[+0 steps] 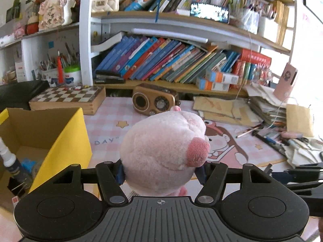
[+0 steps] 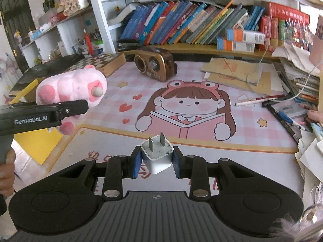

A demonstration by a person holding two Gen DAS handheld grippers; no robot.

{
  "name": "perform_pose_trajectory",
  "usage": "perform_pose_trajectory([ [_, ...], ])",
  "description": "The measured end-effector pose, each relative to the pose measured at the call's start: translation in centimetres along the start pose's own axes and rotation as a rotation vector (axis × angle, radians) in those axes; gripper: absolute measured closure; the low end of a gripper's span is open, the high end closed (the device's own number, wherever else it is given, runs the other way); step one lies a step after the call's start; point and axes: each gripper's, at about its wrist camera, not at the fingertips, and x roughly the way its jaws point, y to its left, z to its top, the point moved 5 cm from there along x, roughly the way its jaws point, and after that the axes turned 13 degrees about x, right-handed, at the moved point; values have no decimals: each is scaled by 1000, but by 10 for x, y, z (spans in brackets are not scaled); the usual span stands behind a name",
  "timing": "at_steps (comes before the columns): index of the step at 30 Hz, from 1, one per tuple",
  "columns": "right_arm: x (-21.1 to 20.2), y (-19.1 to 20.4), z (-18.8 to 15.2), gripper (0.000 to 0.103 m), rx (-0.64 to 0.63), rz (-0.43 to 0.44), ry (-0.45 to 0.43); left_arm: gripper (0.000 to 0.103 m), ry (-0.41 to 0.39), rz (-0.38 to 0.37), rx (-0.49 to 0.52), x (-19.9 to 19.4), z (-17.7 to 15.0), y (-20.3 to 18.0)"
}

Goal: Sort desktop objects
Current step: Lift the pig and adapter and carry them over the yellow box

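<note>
White bookshelf (image 1: 86,40) runs along the table's (image 2: 113,141) back edge, 2 wooden shelves (image 1: 181,20) packed with leaning books. Bright daylight washes out the right side.

I count: plush pig (image 1: 161,151) 1; white charger plug (image 2: 157,155) 1 | retro radio (image 2: 154,65) 1; chessboard box (image 1: 67,98) 1; yellow box (image 1: 60,139) 1

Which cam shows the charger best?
Right wrist. The white charger sits centred, prongs up, clamped by the right gripper. Left wrist view does not show it; the plush pig in the left gripper fills the middle.
</note>
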Motion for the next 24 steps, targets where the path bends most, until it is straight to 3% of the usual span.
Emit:
perform_pose_trajectory([
  [24, -39, 81, -50, 74, 5, -43, -29, 38, -42, -127, 26, -93, -47, 31],
])
